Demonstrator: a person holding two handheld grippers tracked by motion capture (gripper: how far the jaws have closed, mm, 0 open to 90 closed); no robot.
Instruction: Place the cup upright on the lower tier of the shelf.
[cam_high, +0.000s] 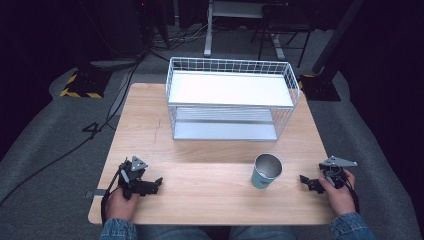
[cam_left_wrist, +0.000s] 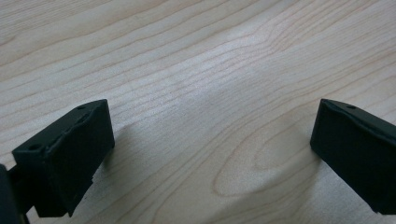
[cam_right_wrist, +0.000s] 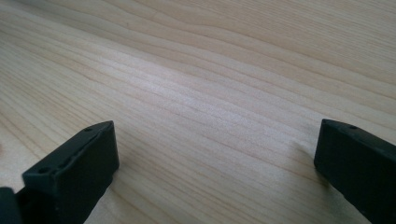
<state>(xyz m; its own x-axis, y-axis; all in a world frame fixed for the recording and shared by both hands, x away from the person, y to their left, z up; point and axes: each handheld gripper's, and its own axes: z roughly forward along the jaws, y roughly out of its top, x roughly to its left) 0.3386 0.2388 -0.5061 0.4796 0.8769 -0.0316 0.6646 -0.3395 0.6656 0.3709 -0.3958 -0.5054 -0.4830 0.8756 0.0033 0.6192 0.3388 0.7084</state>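
Left to right across the worktop (cam_high: 200, 200).

My left gripper (cam_high: 159, 182) rested at the near left corner, jaws spread wide with nothing between them; in the left gripper view only bare wood grain lay between the two black pads (cam_left_wrist: 65, 158). It pointed inward toward the middle of the worktop, well apart from anything.

Centre back stood the white wire rack (cam_high: 232, 97), two shelves, both bare as far as I could see. Its front was open at the lower shelf; the upper shelf had a low wire rail around it.

Near right of centre stood the cup (cam_high: 265, 171), metal inside, blue-grey outside, upright, mouth open upward, in front of the rack's right end and apart from it.

My right gripper (cam_high: 303, 179) lay at the near right edge, jaws likewise wide and holding nothing, aimed at the cup and near it, not touching.

Risks as I judged them: the cup looked light and tall for its base, so one jaw arriving ahead of the other would likely tip or skate it. A smooth tapered wall could slip upward out of a pinch. If it went to the rack, the wire rail or the upper shelf edge could catch the rim.

Nothing stood between the right gripper and the cup.
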